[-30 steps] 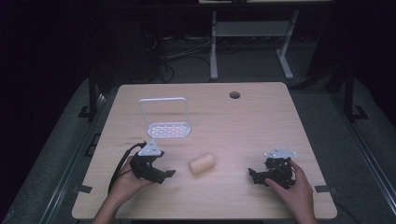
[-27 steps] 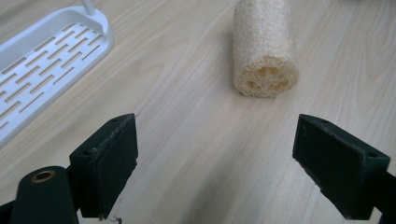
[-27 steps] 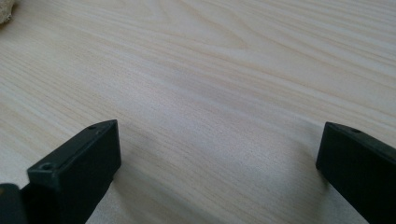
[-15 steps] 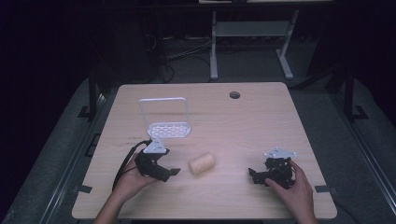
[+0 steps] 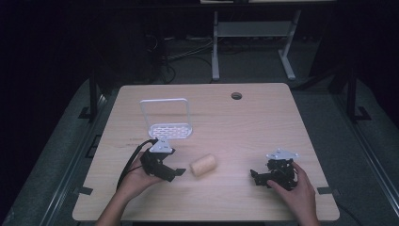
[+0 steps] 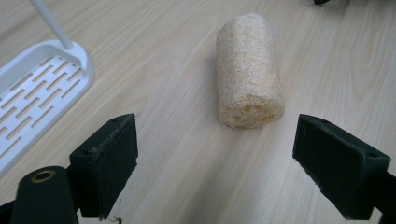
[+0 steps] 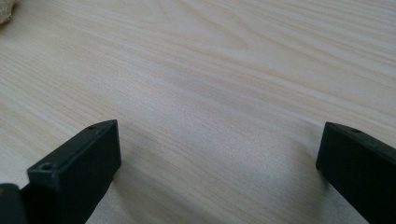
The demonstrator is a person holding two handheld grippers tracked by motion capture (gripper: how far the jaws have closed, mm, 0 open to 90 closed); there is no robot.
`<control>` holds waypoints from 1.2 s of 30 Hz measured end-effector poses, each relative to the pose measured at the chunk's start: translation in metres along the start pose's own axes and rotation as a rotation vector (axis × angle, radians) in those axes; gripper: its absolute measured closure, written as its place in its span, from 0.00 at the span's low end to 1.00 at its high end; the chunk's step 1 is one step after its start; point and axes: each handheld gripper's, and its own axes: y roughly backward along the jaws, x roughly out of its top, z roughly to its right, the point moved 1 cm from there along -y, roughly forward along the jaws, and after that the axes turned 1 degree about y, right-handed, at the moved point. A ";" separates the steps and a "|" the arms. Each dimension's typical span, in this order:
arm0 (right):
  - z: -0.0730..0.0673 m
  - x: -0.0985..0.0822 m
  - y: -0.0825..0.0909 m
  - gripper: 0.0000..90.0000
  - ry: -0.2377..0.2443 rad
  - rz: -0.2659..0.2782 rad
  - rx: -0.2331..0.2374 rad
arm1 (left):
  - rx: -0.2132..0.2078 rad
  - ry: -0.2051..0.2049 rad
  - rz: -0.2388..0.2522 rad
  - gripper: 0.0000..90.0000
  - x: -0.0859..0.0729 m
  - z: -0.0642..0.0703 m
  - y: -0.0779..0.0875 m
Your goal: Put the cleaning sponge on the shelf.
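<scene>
A tan loofah roll (image 5: 203, 165) lies on its side on the wooden table (image 5: 263, 122), near the front middle. My left gripper (image 5: 175, 173) sits just left of it, open, with its jaws pointed at the roll. In the left gripper view the loofah (image 6: 247, 70) lies a short way ahead of the open left gripper (image 6: 219, 163), apart from both jaws. My right gripper (image 5: 256, 178) rests at the front right, open, facing left over bare wood. In the right gripper view nothing lies between the wide jaws of the right gripper (image 7: 219, 163), and an edge of the loofah (image 7: 4, 11) shows at the top left corner.
A white slotted tray with an upright wire frame (image 5: 168, 123) stands behind the left gripper; its tray (image 6: 32, 88) lies to the left in the left gripper view. A round cable hole (image 5: 236, 95) sits at the table's far side.
My left gripper has edged a little to the right, closer to the loofah. The right gripper and the loofah have stayed put.
</scene>
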 end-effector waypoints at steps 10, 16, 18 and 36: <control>0.000 0.000 0.000 0.00 0.000 0.000 0.000 | -0.020 -0.004 0.010 0.15 0.010 0.003 -0.008; 0.000 0.000 0.000 0.00 0.000 0.000 0.000 | -0.024 -0.020 0.013 0.15 0.017 0.003 -0.010; 0.000 0.000 0.000 0.00 0.000 0.000 0.000 | -0.023 -0.019 0.015 0.15 0.019 0.003 -0.012; 0.000 0.000 0.000 0.00 0.000 0.000 0.000 | -0.058 -0.021 0.035 0.15 0.034 0.010 -0.031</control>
